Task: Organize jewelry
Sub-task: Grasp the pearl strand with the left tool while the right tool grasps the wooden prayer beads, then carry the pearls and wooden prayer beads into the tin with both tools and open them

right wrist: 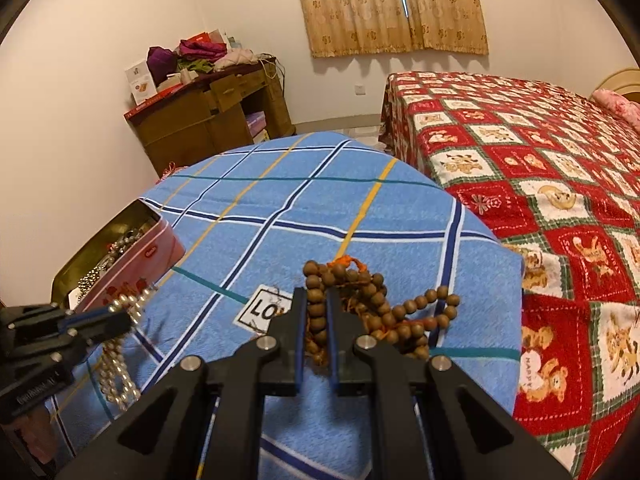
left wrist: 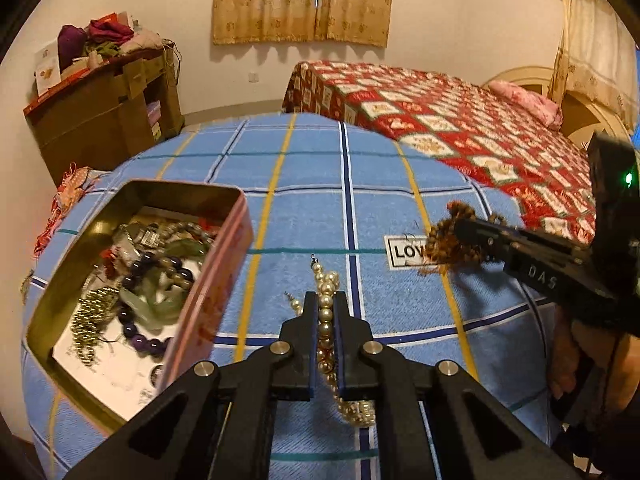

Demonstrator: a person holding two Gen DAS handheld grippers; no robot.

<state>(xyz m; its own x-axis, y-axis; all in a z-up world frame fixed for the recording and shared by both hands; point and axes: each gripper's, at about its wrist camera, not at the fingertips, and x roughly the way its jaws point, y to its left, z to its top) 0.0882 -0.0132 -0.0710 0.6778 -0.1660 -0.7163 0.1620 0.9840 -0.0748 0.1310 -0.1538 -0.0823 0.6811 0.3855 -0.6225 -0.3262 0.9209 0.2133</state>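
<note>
Two grippers' jaws pinching strands, left gripper pearl necklace, right gripper wooden beads; tin's contents visible from left only

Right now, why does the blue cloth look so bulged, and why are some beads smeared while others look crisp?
Left wrist view: the fisheye lens bows the blue cloth into a dome; the wooden beads are motion-blurred, the pearl necklace crisp. Right wrist view: same bulge, dark corners, warm yellow light; there the wooden beads are sharp, the pearls softer.
</note>
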